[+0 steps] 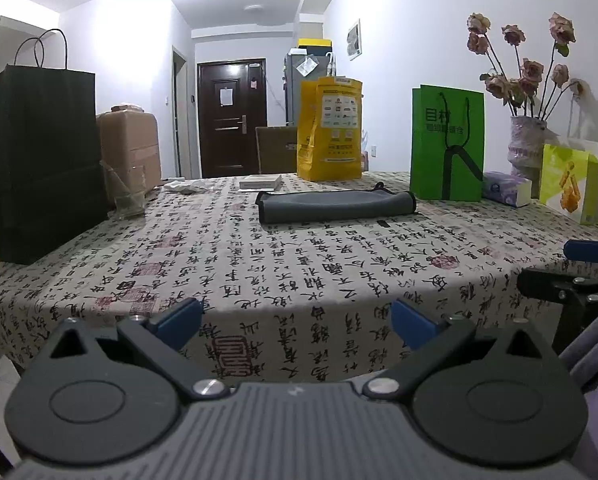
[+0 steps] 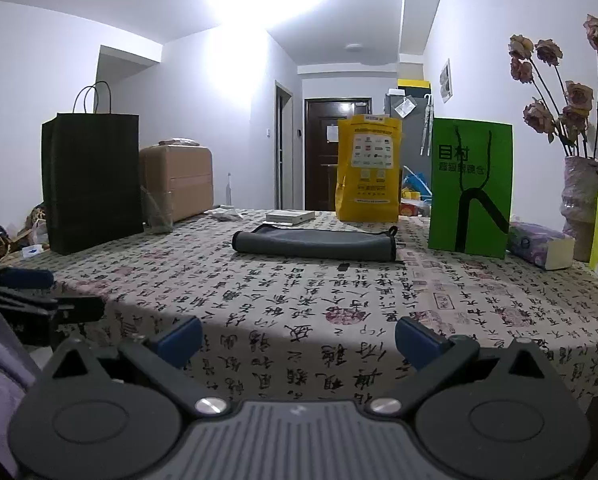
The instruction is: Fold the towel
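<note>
Both tongs spread apart, left tongs (image 1: 295, 326), right tongs (image 2: 299, 340), folded grey towel (image 1: 337, 207) well ahead on table (image 1: 259, 272)

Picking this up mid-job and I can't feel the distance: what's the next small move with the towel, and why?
Probably bring both grippers forward over the table toward the grey towel. The left gripper and right gripper are open, empty and back at the near edge, while the towel lies further in, untouched.

Left tongs (image 1: 295, 326) gape wide, blue fingertips (image 1: 179, 320) at 9 and 3 o'clock, gripping nothing. Right tongs (image 2: 298, 338) likewise spread, level, both pointing toward 12 o'clock.
</note>
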The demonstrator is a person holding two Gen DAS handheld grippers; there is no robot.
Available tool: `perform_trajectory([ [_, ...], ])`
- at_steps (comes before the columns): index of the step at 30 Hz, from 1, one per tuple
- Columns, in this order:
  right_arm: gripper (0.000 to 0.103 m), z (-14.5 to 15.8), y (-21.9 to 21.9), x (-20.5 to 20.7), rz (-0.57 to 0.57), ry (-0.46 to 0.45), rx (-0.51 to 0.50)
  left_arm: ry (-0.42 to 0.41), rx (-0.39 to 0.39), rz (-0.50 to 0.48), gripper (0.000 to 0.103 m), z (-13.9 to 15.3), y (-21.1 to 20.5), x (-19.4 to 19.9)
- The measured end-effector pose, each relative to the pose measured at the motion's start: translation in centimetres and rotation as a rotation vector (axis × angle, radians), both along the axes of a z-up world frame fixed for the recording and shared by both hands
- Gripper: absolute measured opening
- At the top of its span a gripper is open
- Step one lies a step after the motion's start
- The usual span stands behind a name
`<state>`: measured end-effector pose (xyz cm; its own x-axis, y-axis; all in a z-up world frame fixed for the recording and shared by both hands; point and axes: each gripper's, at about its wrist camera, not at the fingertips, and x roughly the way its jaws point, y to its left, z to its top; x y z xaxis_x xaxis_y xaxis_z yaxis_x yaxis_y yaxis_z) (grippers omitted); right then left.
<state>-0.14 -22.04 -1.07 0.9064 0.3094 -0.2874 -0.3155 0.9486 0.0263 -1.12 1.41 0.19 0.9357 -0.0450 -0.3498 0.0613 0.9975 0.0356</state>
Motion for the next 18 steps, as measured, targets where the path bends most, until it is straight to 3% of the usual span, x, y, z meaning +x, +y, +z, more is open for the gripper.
perform_trajectory([
  [18, 0.103, -0.01, 0.05, 0.21, 0.000, 0.000, 0.002, -0.008, 0.007, 0.006, 0.103, 0.06, 0.02, -0.02],
])
